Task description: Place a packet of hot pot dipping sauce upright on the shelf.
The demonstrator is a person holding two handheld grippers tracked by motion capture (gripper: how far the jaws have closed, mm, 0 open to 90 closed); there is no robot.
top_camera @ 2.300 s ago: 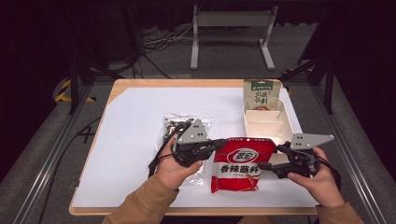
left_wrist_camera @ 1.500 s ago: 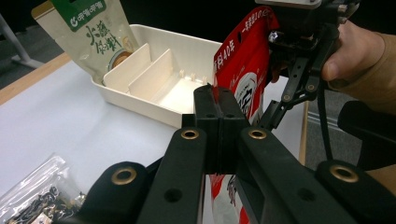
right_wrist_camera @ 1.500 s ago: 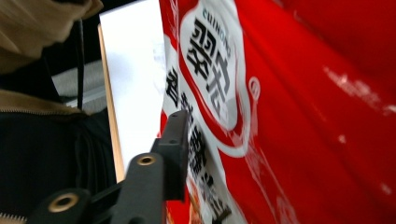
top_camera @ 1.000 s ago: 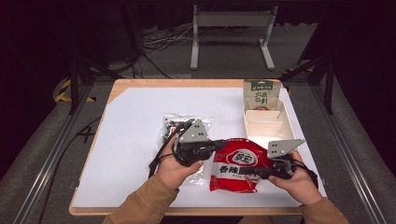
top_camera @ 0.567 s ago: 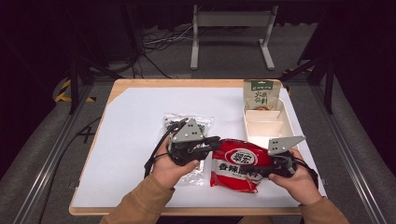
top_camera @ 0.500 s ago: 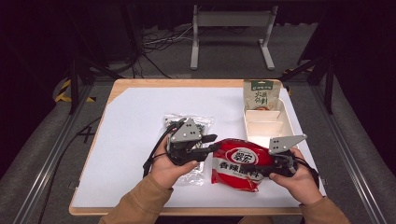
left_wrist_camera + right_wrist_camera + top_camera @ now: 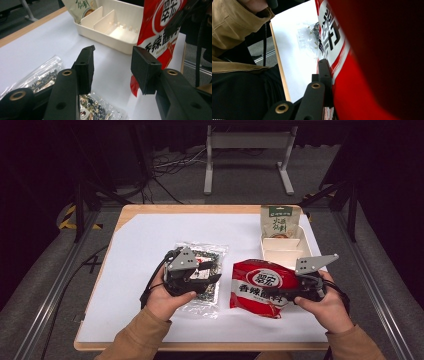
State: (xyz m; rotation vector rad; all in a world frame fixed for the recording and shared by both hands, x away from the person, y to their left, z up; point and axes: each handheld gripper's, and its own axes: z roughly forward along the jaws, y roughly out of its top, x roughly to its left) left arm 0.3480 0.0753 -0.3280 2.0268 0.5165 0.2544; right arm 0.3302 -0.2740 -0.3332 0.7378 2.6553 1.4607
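Having just let go of the red snack bag (image 7: 260, 287), drawing back leftward over the clear packet of dark bits (image 7: 202, 275): left gripper (image 7: 112, 66), jaws just opening, nothing between them. Clamping the red bag's right edge, lifting it off the white mat (image 7: 150, 240): right gripper (image 7: 277, 293). Standing beyond, a cream divided tray (image 7: 282, 251), near compartments bare, green pouch (image 7: 278, 222) propped at its far end.

left hand-held gripper (image 7: 212, 271): let go of red snack bag (image 7: 260, 287), jaws just opened, drawn back left
red snack bag: lifted upright by right hand-held gripper (image 7: 272, 293)
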